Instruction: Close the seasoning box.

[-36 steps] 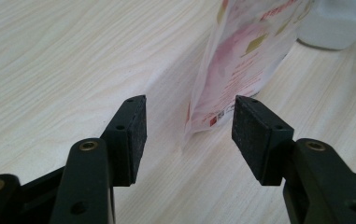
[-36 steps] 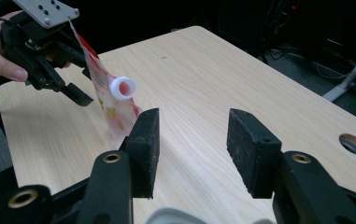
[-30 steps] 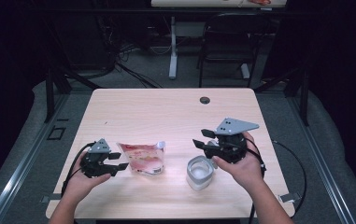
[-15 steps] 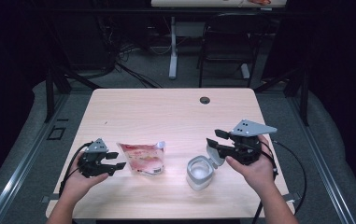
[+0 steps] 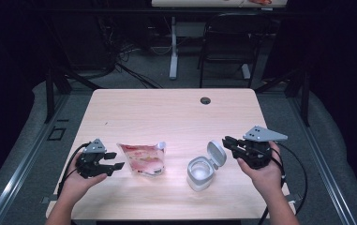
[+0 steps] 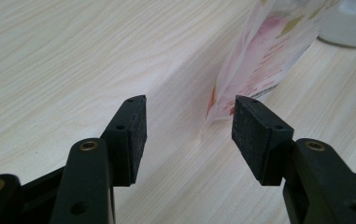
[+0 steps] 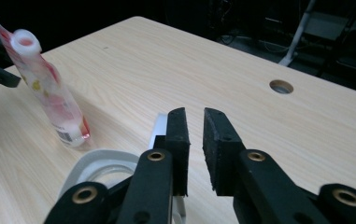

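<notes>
Container lid just beside right gripper tips.

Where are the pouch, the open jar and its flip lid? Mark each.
pouch point(image 5: 143, 159), high view, middle of its printed face.
open jar point(image 5: 199, 172), high view, its rim.
flip lid point(image 5: 216, 153), high view, inner face.

Light wood table, rect. top, w/ a round cable hole near its far edge, right of centre. Taking that hole as landmark: a pink-and-white printed pouch w/ a white spout sits well nearer the person and to the left; a small white container w/ its hinged lid flipped up stands almost straight toward the near edge from the hole. Pouch & container are apart, side by side.
</notes>
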`<act>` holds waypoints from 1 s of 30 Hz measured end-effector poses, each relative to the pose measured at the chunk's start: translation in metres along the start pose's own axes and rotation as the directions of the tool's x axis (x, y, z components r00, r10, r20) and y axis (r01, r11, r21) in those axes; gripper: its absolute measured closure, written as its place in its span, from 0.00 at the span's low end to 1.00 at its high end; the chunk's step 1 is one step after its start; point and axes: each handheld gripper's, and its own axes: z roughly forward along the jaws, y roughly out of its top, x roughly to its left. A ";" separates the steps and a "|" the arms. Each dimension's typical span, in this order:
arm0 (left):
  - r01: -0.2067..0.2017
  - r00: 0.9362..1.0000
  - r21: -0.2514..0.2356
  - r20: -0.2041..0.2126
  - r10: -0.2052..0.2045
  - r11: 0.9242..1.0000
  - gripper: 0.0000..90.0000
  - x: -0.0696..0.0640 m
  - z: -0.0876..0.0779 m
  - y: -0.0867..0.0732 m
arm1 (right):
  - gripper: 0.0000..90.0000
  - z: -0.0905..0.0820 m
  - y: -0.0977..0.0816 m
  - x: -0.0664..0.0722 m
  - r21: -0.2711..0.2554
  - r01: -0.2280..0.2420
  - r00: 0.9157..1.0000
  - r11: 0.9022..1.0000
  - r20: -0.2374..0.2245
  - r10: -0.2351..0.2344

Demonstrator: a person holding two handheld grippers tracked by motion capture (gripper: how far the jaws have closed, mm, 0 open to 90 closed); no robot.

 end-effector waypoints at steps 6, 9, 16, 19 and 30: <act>0.001 1.000 -0.003 -0.002 -0.001 1.000 0.51 0.000 0.000 -0.001 | 0.99 0.003 -0.011 -0.004 0.020 -0.020 0.999 1.000 0.036 0.019; 0.001 1.000 -0.002 0.000 -0.001 1.000 0.51 0.001 0.000 -0.001 | 1.00 0.007 -0.016 -0.004 0.025 -0.040 0.999 0.999 0.029 0.039; -0.002 1.000 -0.002 0.007 0.002 1.000 0.51 0.000 0.000 0.000 | 1.00 0.012 -0.023 0.000 0.037 -0.054 0.999 0.998 -0.001 0.054; 0.001 1.000 -0.004 0.005 -0.001 1.000 0.51 0.000 0.000 -0.001 | 1.00 0.013 -0.026 0.003 0.040 -0.054 0.998 0.998 -0.011 0.054; 0.003 1.000 -0.001 0.004 -0.003 1.000 0.51 0.002 0.000 -0.002 | 1.00 0.020 -0.037 0.012 0.049 -0.066 0.996 0.997 -0.055 0.069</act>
